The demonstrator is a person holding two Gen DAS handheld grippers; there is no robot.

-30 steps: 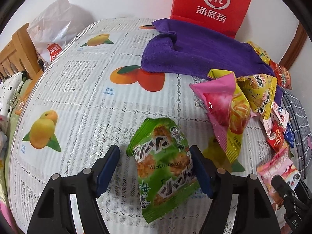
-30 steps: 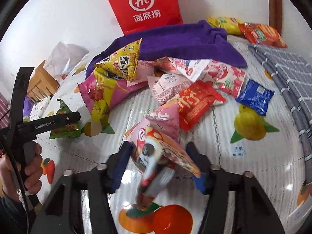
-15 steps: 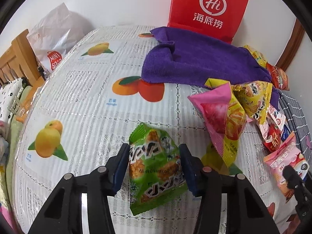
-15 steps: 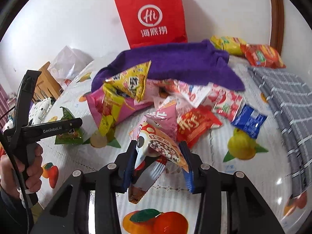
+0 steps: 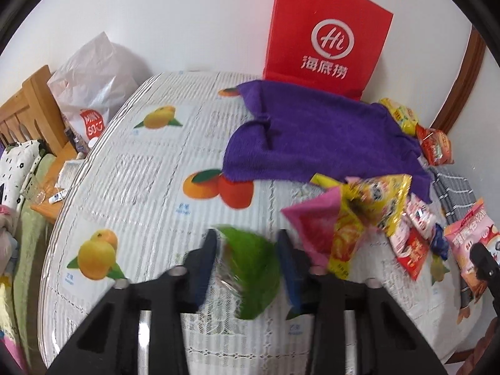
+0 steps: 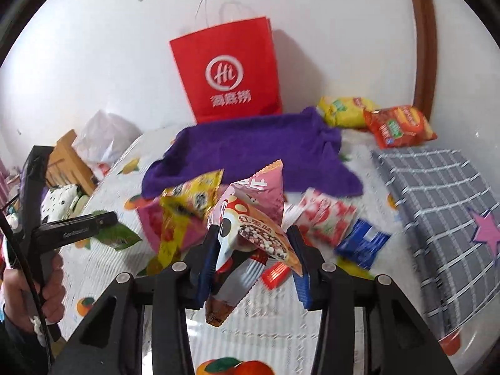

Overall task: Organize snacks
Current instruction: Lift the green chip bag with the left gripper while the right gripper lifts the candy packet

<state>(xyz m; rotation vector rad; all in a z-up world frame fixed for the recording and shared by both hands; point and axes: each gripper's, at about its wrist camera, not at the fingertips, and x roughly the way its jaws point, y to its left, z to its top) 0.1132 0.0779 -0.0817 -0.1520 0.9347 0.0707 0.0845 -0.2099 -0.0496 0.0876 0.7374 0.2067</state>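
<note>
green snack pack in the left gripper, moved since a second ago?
Yes. The green snack pack is off the tablecloth it lay on, lifted in the left gripper, whose jaws just closed on it.

Readable text: bag logo, gripper brand, a few blurred labels.
Red paper bag (image 5: 325, 37) carries a white circled "Hi" over "海底捞". Left hand-held gripper (image 6: 78, 229) arm reads "GenRobot.AI", smeared. White plastic bag (image 5: 90, 93) has a red patch, roughly "MINI SO". Snack packet (image 6: 250, 218) shows "红豆味", partly blurred. Tablecloth (image 5: 140, 187) captions too small.
</note>
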